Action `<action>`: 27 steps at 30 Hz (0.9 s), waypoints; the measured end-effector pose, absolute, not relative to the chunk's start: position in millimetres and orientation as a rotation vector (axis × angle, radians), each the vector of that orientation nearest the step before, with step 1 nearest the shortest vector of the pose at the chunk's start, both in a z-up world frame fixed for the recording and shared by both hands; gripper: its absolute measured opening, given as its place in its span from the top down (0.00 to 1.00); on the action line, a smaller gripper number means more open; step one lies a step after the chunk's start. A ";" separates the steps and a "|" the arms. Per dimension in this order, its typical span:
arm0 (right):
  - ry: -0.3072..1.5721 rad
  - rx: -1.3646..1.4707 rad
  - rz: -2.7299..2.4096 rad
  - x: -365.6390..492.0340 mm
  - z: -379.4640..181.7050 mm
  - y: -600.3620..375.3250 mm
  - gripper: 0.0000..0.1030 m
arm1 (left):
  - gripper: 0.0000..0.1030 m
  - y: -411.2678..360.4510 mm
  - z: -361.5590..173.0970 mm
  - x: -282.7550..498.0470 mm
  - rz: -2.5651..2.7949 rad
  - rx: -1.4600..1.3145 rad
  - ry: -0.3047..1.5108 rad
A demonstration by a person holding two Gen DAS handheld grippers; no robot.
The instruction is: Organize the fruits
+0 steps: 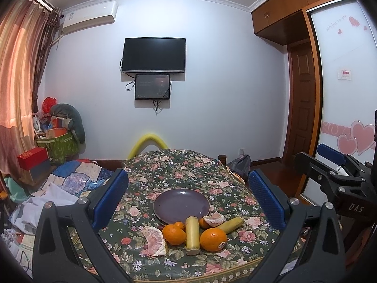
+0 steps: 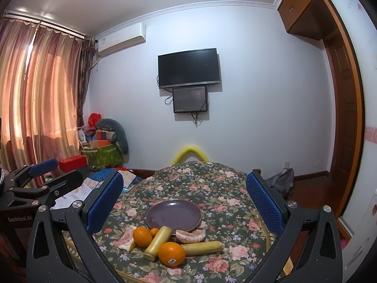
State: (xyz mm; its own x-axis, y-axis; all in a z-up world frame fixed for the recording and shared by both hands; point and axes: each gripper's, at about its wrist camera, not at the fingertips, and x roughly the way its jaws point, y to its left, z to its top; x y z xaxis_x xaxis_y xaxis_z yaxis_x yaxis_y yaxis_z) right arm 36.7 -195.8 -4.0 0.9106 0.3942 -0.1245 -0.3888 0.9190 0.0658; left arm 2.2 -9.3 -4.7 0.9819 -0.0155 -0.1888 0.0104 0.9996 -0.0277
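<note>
An empty purple plate (image 1: pixel 181 204) (image 2: pixel 174 214) sits on a floral-cloth table (image 1: pixel 188 165). In front of it lie two oranges (image 1: pixel 213 239) (image 1: pixel 174 234), a small tangerine (image 1: pixel 179 225), two yellow-green cane pieces (image 1: pixel 192 234) (image 1: pixel 230 224), and peeled pomelo pieces (image 1: pixel 154 241) (image 1: pixel 213 219). The same fruit shows in the right wrist view, with an orange (image 2: pixel 171 253) nearest. My left gripper (image 1: pixel 188 202) is open above the table, back from the fruit. My right gripper (image 2: pixel 185 207) is open too, also back from the fruit. Both are empty.
A cluttered bed with papers and a quilt (image 1: pixel 70 179) lies left of the table. Boxes and a green bag (image 1: pixel 63 141) stand in the far left corner. A wardrobe (image 1: pixel 341 94) and door are on the right. A backpack (image 2: pixel 281 181) sits on the floor.
</note>
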 end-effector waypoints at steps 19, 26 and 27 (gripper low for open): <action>0.139 0.040 0.403 36.6 -2.1 -195.7 0.00 | 0.00 -6.4 -4.3 2.4 -0.008 -0.034 0.186; 0.139 0.038 0.400 37.2 -2.8 -196.1 0.00 | 0.00 -4.2 -4.2 4.2 -0.007 -0.038 0.189; 0.140 0.038 0.400 37.6 -2.9 -196.3 0.00 | 0.00 -3.7 -4.3 4.5 -0.006 -0.039 0.190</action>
State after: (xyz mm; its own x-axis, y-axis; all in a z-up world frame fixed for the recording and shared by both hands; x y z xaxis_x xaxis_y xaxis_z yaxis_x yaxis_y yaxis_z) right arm 37.6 -196.3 -2.9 0.9114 0.3909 -0.1284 -0.3856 0.9204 0.0646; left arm 4.5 -3.7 -4.3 0.9821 -0.0098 -0.1883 0.0025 0.9992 -0.0391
